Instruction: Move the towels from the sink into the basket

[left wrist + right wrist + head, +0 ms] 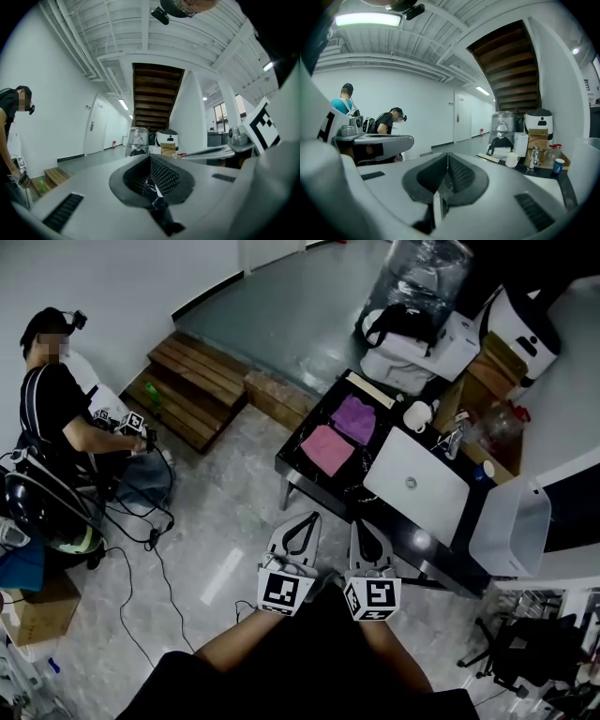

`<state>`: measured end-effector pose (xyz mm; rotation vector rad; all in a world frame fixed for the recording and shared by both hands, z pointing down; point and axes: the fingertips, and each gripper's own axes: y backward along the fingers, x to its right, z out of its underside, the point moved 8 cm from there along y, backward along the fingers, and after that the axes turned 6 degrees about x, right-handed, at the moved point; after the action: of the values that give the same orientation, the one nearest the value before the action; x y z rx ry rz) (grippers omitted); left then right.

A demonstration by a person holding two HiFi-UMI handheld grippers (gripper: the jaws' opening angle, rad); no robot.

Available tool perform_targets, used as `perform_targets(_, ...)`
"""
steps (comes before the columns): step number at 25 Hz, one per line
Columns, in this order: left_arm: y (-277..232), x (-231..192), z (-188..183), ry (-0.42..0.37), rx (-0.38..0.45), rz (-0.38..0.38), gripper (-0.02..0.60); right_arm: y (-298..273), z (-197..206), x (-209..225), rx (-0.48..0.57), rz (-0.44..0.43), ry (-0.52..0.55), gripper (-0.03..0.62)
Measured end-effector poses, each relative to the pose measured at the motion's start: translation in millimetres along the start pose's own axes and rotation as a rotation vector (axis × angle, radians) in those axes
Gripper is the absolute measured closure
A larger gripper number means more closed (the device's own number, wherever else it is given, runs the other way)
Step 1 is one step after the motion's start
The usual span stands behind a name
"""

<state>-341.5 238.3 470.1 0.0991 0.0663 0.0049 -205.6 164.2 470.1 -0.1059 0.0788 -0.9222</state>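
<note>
In the head view a purple towel (355, 418) and a pink towel (326, 449) lie flat side by side on the left end of the black table (309, 474). Right of them sits the white sink (417, 482) with a faucet (456, 440), and a white basket (512, 527) stands at the table's right end. My left gripper (315, 516) and right gripper (354, 522) hang side by side over the floor, just short of the table's near edge. Both are shut with nothing between the jaws (151, 157) (447, 153).
A person (54, 413) sits at the far left among cables on the floor. Wooden steps (195, 381) lie behind. A white cup (417, 415), a white appliance (412, 345) and a wrapped water bottle (428, 268) stand beyond the table. A chair base (525, 652) is at lower right.
</note>
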Motion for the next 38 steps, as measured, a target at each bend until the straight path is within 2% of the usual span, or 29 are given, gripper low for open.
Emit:
perform_targets(11,-28,-7,12,-0.003,-0.019,-0.015,0.571,-31,8,15,0.012,-0.03,-0.034,0.576)
perform_targets(19,-91,-33,26,-0.02,-0.049,-0.055,0.571,-99,16,51,-0.013,-0.069,-0.073,0.574)
perform_targets(29,-163,-66,52,-0.03,-0.114,-0.133,0.571,-193,47,97,-0.12,-0.163,-0.072,0.574)
perform_targets(36,-185,-91,70,-0.018,-0.15,-0.201,0.571,-250,93,105,-0.241,-0.285,-0.025,0.569)
perform_targets(37,-187,-94,72,-0.018,-0.155,-0.211,0.571,-257,100,105,-0.261,-0.308,-0.025,0.552)
perform_targets(38,-189,-96,74,-0.018,-0.16,-0.221,0.571,-264,107,105,-0.282,-0.334,-0.029,0.501)
